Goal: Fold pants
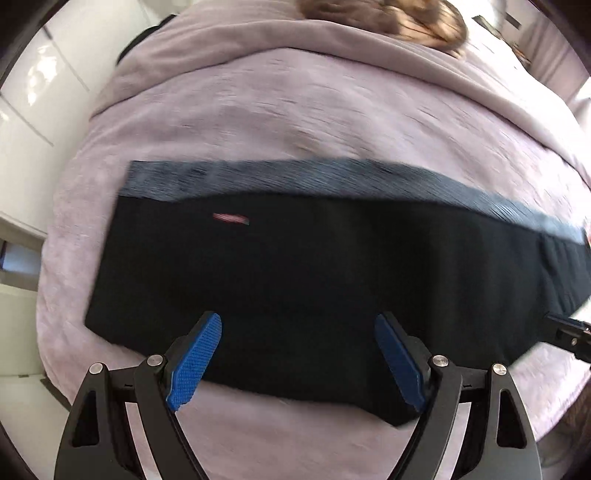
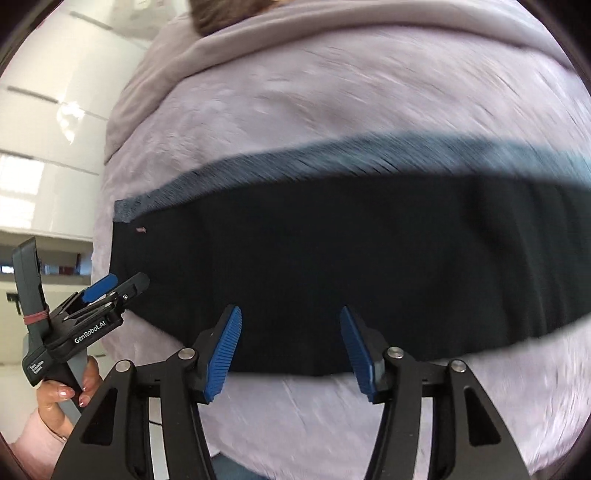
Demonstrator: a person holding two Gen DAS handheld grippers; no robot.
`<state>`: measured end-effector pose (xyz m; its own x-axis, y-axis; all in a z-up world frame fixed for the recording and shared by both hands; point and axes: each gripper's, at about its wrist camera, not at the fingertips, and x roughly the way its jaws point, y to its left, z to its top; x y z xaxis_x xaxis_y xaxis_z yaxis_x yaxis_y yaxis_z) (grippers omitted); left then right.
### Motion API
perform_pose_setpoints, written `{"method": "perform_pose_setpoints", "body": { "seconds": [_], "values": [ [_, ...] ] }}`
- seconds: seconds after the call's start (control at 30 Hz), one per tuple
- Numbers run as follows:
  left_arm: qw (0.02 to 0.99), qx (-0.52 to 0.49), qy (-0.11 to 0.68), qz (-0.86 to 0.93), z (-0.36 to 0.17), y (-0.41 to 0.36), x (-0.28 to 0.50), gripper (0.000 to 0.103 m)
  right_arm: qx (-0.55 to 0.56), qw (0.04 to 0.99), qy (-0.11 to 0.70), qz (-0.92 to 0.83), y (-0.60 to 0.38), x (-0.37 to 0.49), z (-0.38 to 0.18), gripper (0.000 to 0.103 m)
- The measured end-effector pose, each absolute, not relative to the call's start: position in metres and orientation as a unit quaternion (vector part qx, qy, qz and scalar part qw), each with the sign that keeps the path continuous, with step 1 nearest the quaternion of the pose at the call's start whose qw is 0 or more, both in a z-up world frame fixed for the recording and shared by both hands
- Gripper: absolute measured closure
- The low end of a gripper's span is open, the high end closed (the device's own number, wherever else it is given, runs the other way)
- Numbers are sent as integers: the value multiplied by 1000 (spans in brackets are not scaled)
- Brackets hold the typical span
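The black pants (image 1: 295, 288) lie flat as a long folded band across a pale lilac blanket (image 1: 295, 110), running side to side in both views, with a strip of grey-blue ribbed fabric (image 1: 258, 177) showing along their far edge. The left gripper (image 1: 297, 332) hovers over the near edge of the pants, its blue-padded fingers (image 1: 195, 365) spread wide with nothing between them but the dark cloth below; whether the tips touch the fabric cannot be told. The right gripper (image 2: 290, 328) is likewise spread wide over the near edge of the pants (image 2: 351, 266), further along the band, and grips nothing. The left wrist view shows a small red label (image 1: 231, 218) on the pants near their left end, brown hair or fur (image 1: 388, 18) at the top of the blanket, and the dark tip of the other gripper at the right border. The right wrist view alone shows the left gripper (image 2: 122, 282) from outside, printed "GenRobot.AI", poised at the left end of the pants, held by a hand (image 2: 62, 398) with painted nails and a pink sleeve. It also shows glossy white cabinets (image 2: 55, 110) beyond the blanket (image 2: 332, 92). Both views are blurred.
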<state>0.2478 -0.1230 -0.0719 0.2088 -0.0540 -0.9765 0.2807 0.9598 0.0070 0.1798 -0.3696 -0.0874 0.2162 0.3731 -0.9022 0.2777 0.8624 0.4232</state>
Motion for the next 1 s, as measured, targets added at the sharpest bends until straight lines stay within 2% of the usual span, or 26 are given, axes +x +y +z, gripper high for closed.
{"method": "perform_pose_setpoints", "body": {
  "seconds": [0.03, 0.07, 0.23, 0.27, 0.37, 0.43, 0.5, 1.0],
  "values": [
    [769, 96, 622, -115, -69, -132, 238, 1, 265, 735, 624, 28, -377, 169, -86, 35],
    [767, 101, 623, -116, -66, -141, 231, 0, 268, 736, 621, 24, -383, 160, -85, 32],
    [757, 126, 628, -132, -60, -185, 204, 0, 281, 740, 610, 18, -412, 126, -77, 27],
    [754, 130, 630, -134, -60, -194, 200, 0, 283, 741, 609, 17, -419, 119, -75, 22],
    [748, 136, 634, -140, -59, -219, 193, 0, 290, 745, 601, 13, -439, 103, -70, 21],
    [745, 142, 636, -142, -58, -233, 186, 0, 295, 745, 598, 7, -451, 91, -70, 17],
    [741, 150, 638, -143, -57, -250, 178, 0, 292, 749, 595, -5, -465, 79, -68, 4],
    [720, 186, 648, -163, -52, -347, 124, 0, 307, 743, 593, -44, -564, 17, -74, 3]
  ]
}}
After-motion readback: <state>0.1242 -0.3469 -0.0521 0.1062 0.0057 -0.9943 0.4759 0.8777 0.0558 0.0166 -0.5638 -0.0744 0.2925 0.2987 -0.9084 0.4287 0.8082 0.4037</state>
